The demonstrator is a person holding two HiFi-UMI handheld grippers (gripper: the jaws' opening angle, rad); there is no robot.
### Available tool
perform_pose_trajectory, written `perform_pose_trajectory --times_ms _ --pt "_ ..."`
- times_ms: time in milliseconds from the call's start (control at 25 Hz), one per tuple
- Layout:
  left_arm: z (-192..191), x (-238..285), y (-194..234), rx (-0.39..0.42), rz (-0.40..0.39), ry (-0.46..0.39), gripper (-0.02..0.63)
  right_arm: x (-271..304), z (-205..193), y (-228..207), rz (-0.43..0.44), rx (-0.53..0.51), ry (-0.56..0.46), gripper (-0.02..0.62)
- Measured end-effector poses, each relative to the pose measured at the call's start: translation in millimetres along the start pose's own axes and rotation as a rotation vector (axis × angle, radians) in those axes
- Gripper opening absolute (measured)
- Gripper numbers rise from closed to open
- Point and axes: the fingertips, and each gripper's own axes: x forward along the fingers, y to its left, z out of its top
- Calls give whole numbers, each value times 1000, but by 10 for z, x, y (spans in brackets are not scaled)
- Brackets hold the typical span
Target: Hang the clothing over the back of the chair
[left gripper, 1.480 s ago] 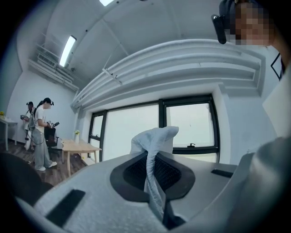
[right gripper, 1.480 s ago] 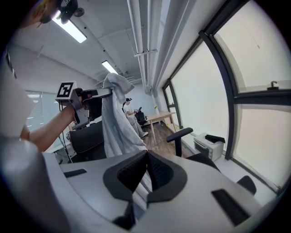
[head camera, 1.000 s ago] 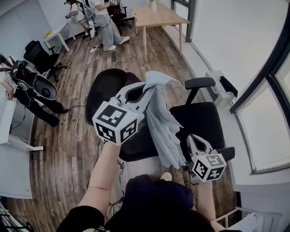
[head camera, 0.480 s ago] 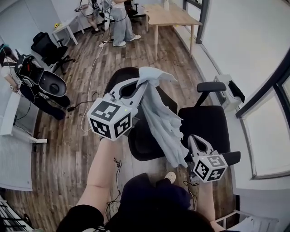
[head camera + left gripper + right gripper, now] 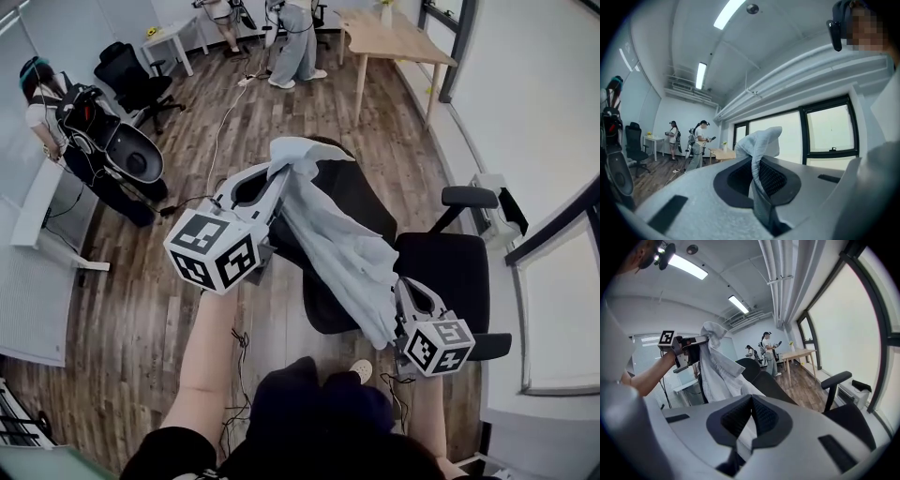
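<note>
Left gripper [image 5: 273, 174]: jaws closed on a bunched corner of the clothing [image 5: 337, 242]; a tuft of cloth sticks up past the tips. It is held high, left of the chair.
Right gripper [image 5: 405, 287]: jaws closed on the lower edge of the clothing, with cloth pinched between the pads. It is held low and near, at the right.
Arms: a bare left forearm [image 5: 208, 352] and a right forearm [image 5: 427, 412] reach out from the person's dark clothes at the near edge.
Clothing: pale grey-blue. It is stretched on a slant from the left gripper down to the right gripper and hangs in loose folds between them. From the head view it lies across the chair's back; whether it touches the back cannot be told.
Chair [image 5: 441, 267]: black office chair. Its backrest stands far and left under the raised end of the clothing, its seat is at the right, and one armrest [image 5: 469, 196] is on its far right.
Floor [image 5: 150, 309]: wood planks, with a cable trailing across.
Far side: a wooden table [image 5: 394, 37], with people [image 5: 292, 37] standing left of it.
Left: a person [image 5: 56, 117] wearing gear and a second black chair [image 5: 131, 80].
Right: a window [image 5: 562, 309].
</note>
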Motion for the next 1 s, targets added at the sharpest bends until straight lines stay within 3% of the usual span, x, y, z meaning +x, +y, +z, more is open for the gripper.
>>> perform_pose_trajectory --times_ms 280,640,1000 --pt "38 -470 516 -28 85 -31 15 217 36 335 24 -32 11 2" --pt "-22 -969 1072 -96 140 -55 15 317 141 542 -14 -60 -10 2" --pt "-32 -1423 1546 -96 246 -69 15 335 226 680 -28 -79 -48 2"
